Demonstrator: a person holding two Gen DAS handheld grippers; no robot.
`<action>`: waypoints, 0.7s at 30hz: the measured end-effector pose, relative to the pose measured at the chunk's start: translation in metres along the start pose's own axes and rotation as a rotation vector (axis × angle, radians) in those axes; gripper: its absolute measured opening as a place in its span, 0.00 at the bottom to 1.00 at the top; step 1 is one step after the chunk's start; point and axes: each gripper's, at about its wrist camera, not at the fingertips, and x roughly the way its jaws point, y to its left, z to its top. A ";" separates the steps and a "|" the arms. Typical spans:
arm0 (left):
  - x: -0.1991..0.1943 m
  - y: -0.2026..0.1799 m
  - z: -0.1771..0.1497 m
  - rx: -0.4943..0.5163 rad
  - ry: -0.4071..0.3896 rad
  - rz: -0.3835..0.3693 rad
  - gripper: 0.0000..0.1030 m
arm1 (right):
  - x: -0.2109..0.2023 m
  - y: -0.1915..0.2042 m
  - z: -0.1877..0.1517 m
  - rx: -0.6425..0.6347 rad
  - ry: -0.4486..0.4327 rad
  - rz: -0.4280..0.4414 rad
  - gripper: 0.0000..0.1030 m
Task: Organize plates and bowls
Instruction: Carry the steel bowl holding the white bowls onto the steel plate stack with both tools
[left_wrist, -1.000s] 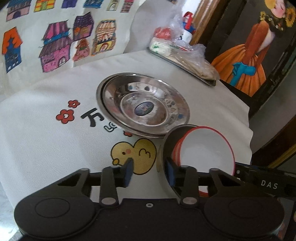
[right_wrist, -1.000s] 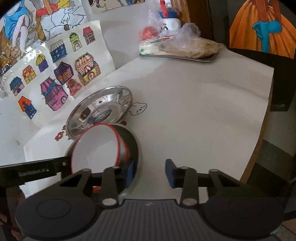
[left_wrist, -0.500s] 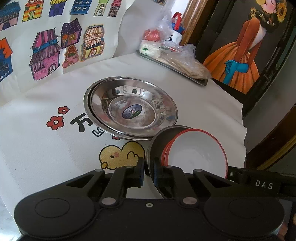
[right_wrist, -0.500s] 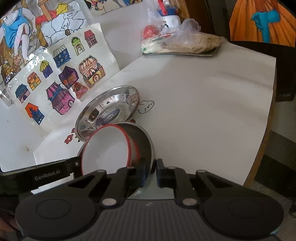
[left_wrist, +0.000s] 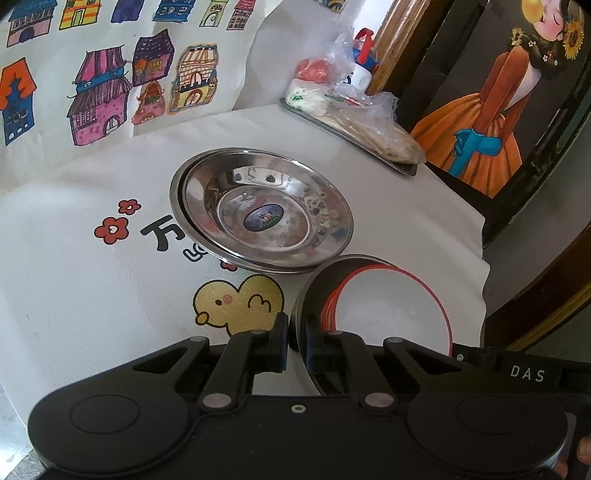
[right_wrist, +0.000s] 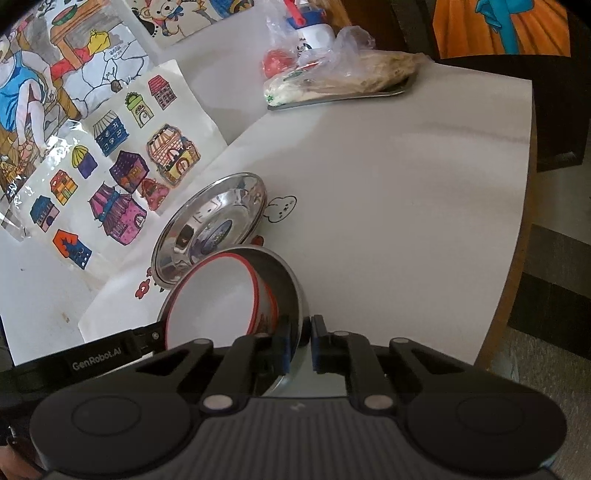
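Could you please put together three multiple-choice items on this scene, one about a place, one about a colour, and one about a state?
1. Where does the white bowl sit?
A. inside the steel bowl
B. on the rectangular tray
C. on the floor

2. What colour is the white bowl's rim?
A. blue
B. red
C. green

3. How does the left gripper stand?
A. wide open above the table
B. shut on the steel bowl's rim
C. shut on a plastic bag

Answers:
1 A: the white bowl nests within the steel bowl's wall.
2 B: a red line rings its edge.
3 B: its pads pinch the rim from both sides, as do those of the right gripper.
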 end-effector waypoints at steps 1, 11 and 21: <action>-0.001 -0.001 -0.001 -0.001 -0.001 -0.003 0.07 | -0.001 -0.001 -0.001 0.005 0.000 0.001 0.11; -0.002 -0.013 -0.003 0.019 -0.007 -0.028 0.07 | -0.012 -0.018 -0.005 0.060 -0.019 0.005 0.11; 0.000 -0.025 0.005 0.034 -0.027 -0.052 0.06 | -0.020 -0.023 0.006 0.073 -0.065 0.008 0.11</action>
